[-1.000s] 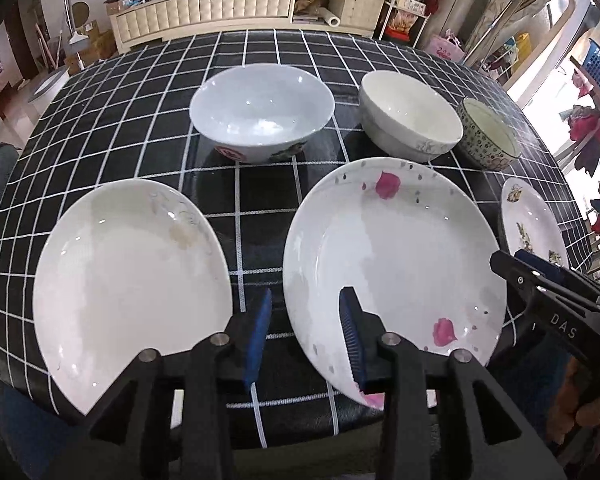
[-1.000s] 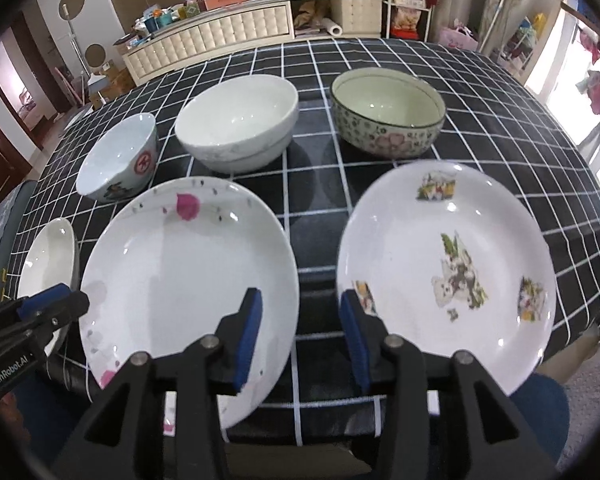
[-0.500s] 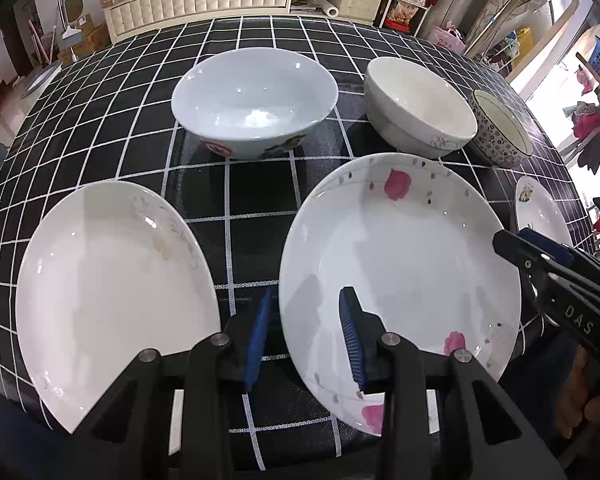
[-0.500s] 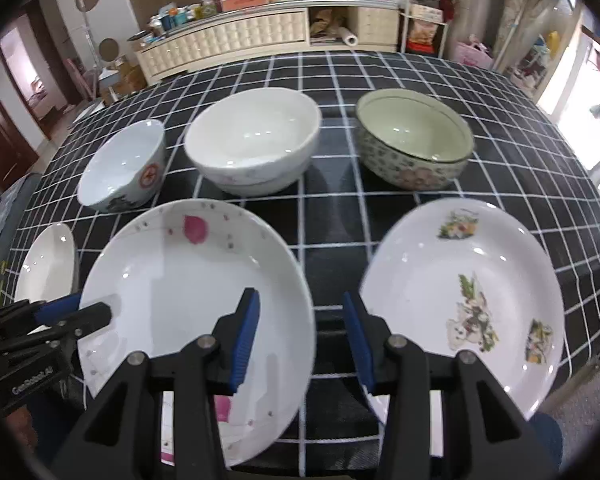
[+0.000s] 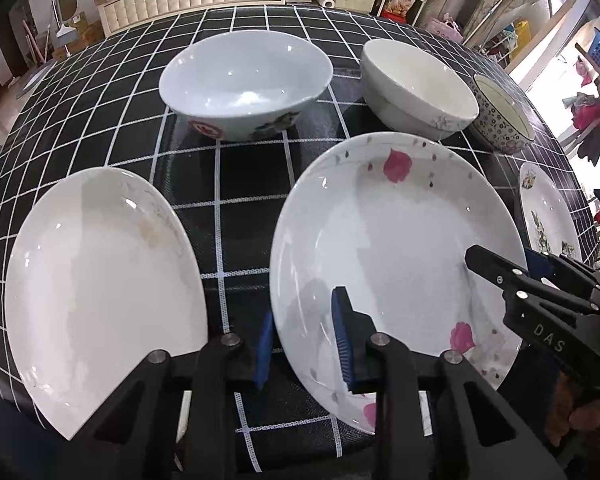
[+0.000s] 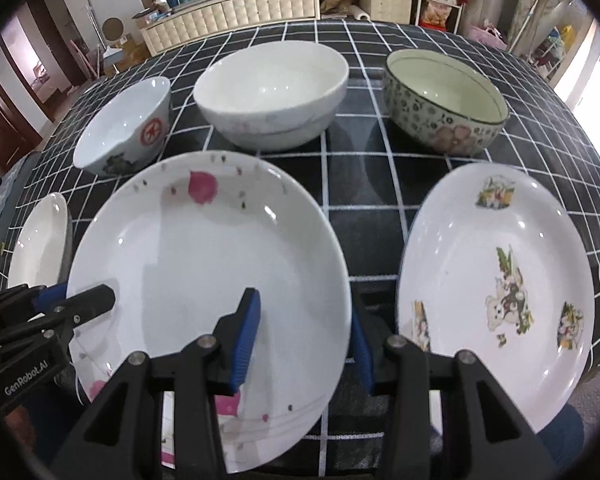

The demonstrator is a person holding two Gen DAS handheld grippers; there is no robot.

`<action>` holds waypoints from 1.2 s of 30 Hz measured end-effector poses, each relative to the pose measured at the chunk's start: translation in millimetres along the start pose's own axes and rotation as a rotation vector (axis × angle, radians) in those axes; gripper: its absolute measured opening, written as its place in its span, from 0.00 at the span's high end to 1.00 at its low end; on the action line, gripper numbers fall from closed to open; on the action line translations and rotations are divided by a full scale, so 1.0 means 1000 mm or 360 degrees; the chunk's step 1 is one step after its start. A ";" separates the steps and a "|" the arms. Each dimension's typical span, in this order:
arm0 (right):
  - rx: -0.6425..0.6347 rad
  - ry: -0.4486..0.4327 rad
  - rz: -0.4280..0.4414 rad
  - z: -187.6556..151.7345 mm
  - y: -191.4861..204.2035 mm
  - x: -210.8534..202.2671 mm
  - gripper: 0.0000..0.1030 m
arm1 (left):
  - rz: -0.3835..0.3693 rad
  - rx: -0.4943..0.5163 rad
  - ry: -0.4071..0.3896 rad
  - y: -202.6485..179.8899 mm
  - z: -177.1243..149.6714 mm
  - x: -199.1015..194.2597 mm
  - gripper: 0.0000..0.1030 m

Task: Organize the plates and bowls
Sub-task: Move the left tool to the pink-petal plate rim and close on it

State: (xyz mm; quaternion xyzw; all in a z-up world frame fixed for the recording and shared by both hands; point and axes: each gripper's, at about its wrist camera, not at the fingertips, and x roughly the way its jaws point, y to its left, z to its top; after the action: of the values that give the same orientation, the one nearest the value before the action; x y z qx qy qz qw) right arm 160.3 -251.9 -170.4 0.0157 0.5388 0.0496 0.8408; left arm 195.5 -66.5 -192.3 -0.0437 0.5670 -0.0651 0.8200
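A white plate with pink flowers (image 5: 392, 248) (image 6: 204, 248) lies at the table's near edge. My left gripper (image 5: 304, 344) is open, its blue pads either side of that plate's left rim. My right gripper (image 6: 305, 344) is open too and straddles the plate's right rim. Each gripper shows in the other's view: the right gripper (image 5: 500, 260), the left gripper (image 6: 76, 296). A plain white plate (image 5: 100, 280) lies to the left, a cartoon-print plate (image 6: 496, 292) to the right. Behind them stand a pale blue bowl (image 5: 244, 80), a white bowl (image 6: 272, 92) and a patterned bowl (image 6: 444, 100).
The black checked tablecloth (image 5: 240, 184) covers the table, and its near edge runs just under both grippers. A padded sideboard (image 6: 236, 8) with clutter stands beyond the far side. A hand (image 5: 572, 420) holds the right gripper at the lower right.
Both grippers have moved forward and inward over the table. Their open fingers, earlier short of the flower plate's edges, now sit around its left and right rims.
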 end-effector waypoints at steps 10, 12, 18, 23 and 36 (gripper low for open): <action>-0.0011 -0.0030 -0.0049 0.000 -0.002 0.001 0.64 | 0.0048 0.0007 0.0011 -0.001 0.002 0.003 0.83; -0.0017 -0.0034 -0.0060 0.000 -0.003 0.001 0.66 | 0.0060 0.0010 0.0010 -0.002 0.002 0.003 0.83; -0.0017 -0.0057 -0.0112 -0.002 -0.003 -0.003 0.72 | 0.0119 0.0057 -0.0014 -0.007 0.001 -0.001 0.85; -0.0087 -0.0099 -0.0201 -0.008 0.005 -0.010 0.75 | 0.0186 0.0141 -0.0064 -0.013 -0.003 -0.010 0.85; -0.0084 -0.0171 -0.0172 -0.011 0.016 -0.038 0.75 | 0.0180 0.0113 -0.0150 0.001 -0.009 -0.044 0.85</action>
State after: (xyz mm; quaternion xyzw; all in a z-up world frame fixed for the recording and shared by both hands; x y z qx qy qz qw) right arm 133.2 -240.1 -139.7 -0.0330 0.4915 0.0173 0.8701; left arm 171.6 -58.7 -154.7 0.0144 0.5266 -0.0366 0.8492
